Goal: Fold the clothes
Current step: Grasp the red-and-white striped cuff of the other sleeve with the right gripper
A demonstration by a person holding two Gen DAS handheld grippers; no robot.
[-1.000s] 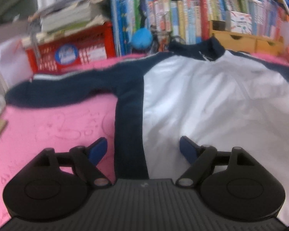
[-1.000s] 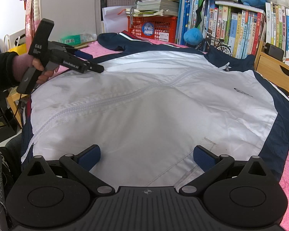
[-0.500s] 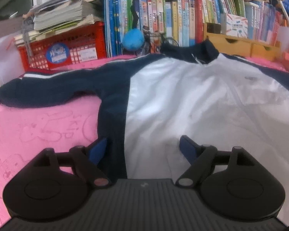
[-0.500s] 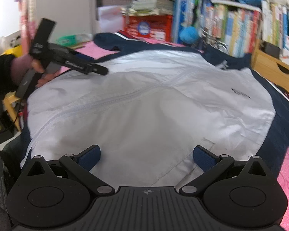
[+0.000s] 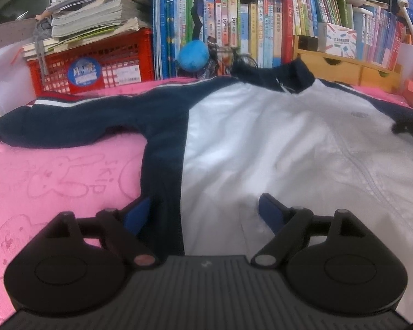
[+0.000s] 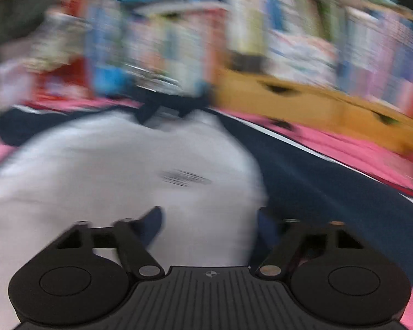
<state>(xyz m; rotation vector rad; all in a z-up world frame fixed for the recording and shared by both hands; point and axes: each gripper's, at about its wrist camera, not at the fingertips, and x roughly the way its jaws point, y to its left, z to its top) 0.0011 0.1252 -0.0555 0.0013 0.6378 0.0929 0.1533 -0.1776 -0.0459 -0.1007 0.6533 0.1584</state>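
Left wrist view: the jacket [image 5: 261,137] lies spread flat on the pink bed cover [image 5: 55,181], one navy sleeve [image 5: 68,121] stretched toward nine o'clock. The left gripper [image 5: 203,214] is opening, its jaws straddling the navy side panel without pressing it.

Right wrist view, badly blurred: the right gripper [image 6: 209,220] is closing over the white front, nothing pinched yet. Folding looks barely begun; next comes a firm pinch on each side edge.

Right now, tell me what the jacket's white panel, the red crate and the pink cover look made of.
White panel: thin synthetic weave, probably nylon; faint sheen, fine creases.
Red crate: moulded plastic; rigid lattice wall.
Pink cover: soft matte fabric, perhaps quilted; stitched rabbit outlines.
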